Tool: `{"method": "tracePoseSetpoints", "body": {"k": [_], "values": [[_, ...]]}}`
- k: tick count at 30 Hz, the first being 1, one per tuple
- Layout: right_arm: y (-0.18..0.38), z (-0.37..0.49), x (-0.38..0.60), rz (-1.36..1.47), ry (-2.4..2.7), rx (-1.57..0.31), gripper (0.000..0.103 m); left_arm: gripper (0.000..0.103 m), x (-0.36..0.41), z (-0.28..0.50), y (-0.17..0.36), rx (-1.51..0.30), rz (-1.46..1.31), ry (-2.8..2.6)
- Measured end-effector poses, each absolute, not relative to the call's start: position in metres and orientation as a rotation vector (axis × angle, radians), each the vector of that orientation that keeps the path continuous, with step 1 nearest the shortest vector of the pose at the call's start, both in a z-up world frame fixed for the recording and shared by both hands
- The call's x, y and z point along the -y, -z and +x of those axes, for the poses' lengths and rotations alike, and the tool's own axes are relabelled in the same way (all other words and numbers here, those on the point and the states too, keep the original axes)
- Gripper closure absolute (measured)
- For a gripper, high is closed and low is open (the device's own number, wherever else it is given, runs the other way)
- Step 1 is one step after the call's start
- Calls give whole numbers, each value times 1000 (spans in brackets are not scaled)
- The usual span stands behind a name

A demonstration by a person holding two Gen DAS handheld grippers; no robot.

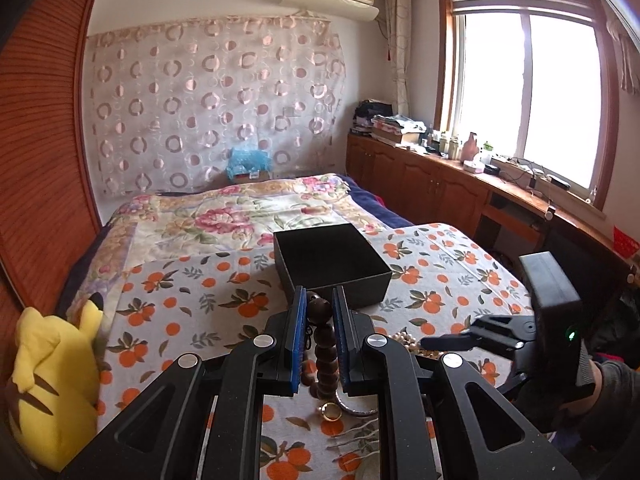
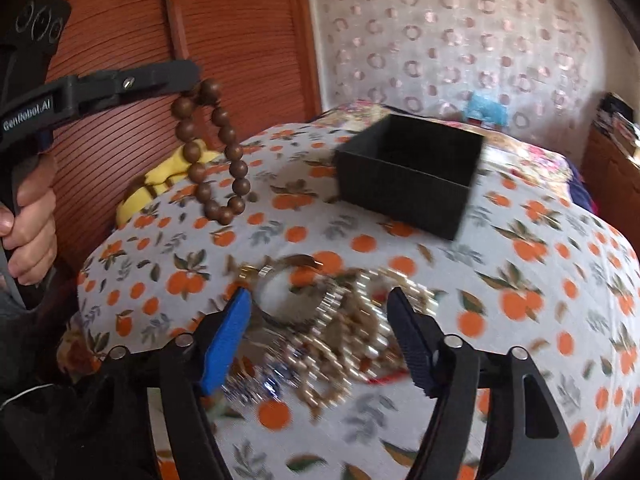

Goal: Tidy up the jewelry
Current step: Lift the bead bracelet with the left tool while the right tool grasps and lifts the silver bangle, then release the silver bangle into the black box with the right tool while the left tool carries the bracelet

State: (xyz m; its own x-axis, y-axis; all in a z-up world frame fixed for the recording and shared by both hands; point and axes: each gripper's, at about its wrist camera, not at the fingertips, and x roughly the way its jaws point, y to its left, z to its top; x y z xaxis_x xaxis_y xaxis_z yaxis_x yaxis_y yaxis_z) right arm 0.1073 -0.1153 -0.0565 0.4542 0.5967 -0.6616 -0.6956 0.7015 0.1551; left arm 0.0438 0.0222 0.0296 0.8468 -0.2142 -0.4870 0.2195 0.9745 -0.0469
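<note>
Left tool (image 1: 319,300) pinches round wooden bead bracelet (image 2: 212,148) above matte square box (image 2: 408,172).

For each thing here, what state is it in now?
left gripper: shut on the wooden bead bracelet
wooden bead bracelet: lifted, hanging free
right gripper: open, above the jewelry pile
jewelry pile: loose on the cloth
black box: open, looks empty

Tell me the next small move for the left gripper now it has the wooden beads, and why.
Probably carry the left gripper forward over the black box before opening. The bead bracelet hangs clear of the cloth, pinched at its top, and the box sits open just ahead.
</note>
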Motion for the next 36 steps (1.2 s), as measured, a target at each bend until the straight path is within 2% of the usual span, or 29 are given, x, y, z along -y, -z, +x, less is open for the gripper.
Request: {"method": "tracePoseSetpoints", "body": {"k": [14,18,22,36], "values": [[79,123,65,-305,-833,-841,33,91,-33,45,-25,-521,2,207],[77,121,63,-340,-835,-819,43,91,-35,46,-23,-525,-1,201],[77,123,66,-340,-837,-815,43,91,-36,48,-23,-527,-2,194],[41,141,92,-277,-815,-726,43,91,-41,60,-28,-517,-6,188]]}}
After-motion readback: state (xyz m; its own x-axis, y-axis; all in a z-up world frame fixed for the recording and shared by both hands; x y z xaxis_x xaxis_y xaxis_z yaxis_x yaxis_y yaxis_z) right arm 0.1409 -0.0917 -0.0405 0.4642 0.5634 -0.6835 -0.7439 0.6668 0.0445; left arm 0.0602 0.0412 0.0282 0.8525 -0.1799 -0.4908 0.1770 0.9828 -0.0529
